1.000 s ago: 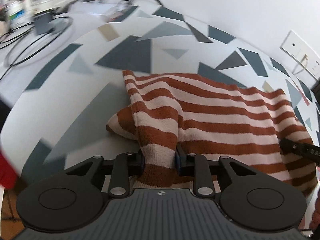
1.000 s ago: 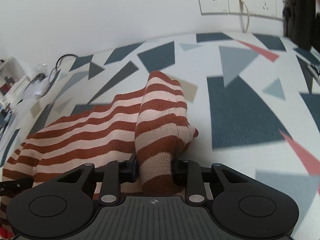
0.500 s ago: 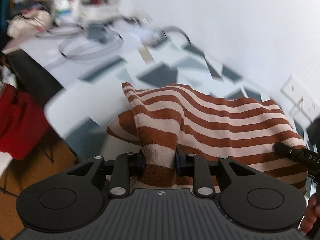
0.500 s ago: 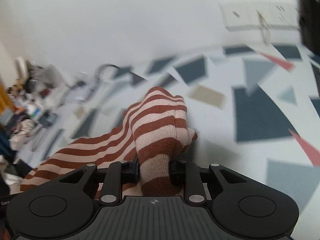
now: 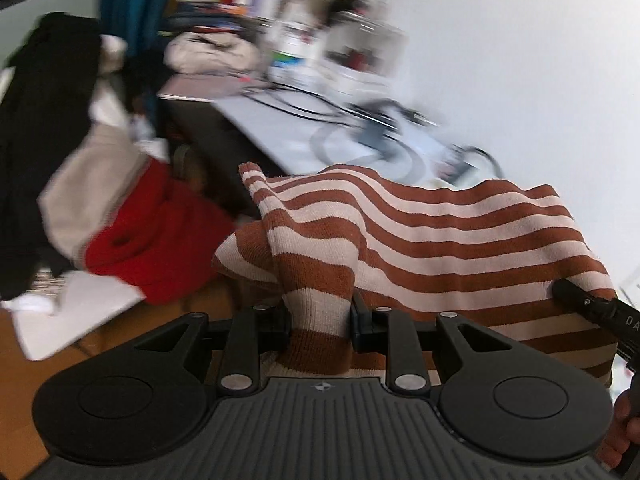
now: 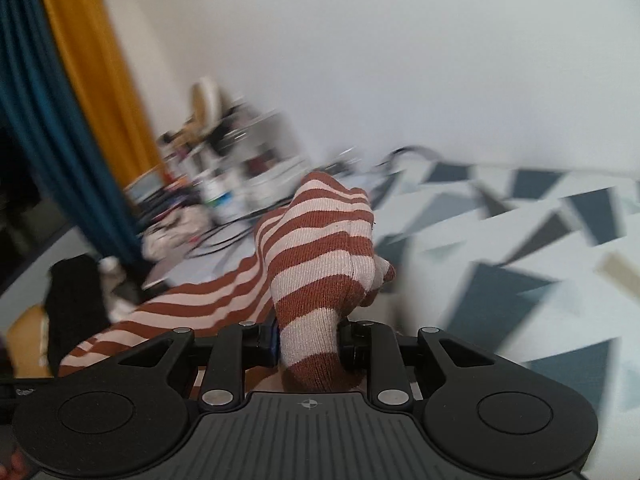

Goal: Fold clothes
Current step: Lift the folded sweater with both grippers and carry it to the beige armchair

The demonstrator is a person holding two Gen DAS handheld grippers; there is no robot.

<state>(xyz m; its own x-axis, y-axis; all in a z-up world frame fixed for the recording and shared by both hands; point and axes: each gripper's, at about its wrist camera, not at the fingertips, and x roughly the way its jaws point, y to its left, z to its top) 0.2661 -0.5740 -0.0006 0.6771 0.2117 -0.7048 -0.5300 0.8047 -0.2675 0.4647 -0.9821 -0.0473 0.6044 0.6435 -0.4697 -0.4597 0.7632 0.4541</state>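
Both grippers — left gripper [image 5: 320,322], right gripper [image 6: 308,342] — clamp the striped sweater [image 5: 420,236], stretched lengthwise between them

Sweater [image 5: 420,240] spans between left tongs [image 5: 320,316] and right tongs [image 6: 308,344], a bunch pinched in each. Right tongs' tip at sweater's right edge in left view. Worktop [image 6: 520,280] right of sweater, cables [image 5: 304,104] behind it. Clothes pile [image 5: 100,200] left of sweater.
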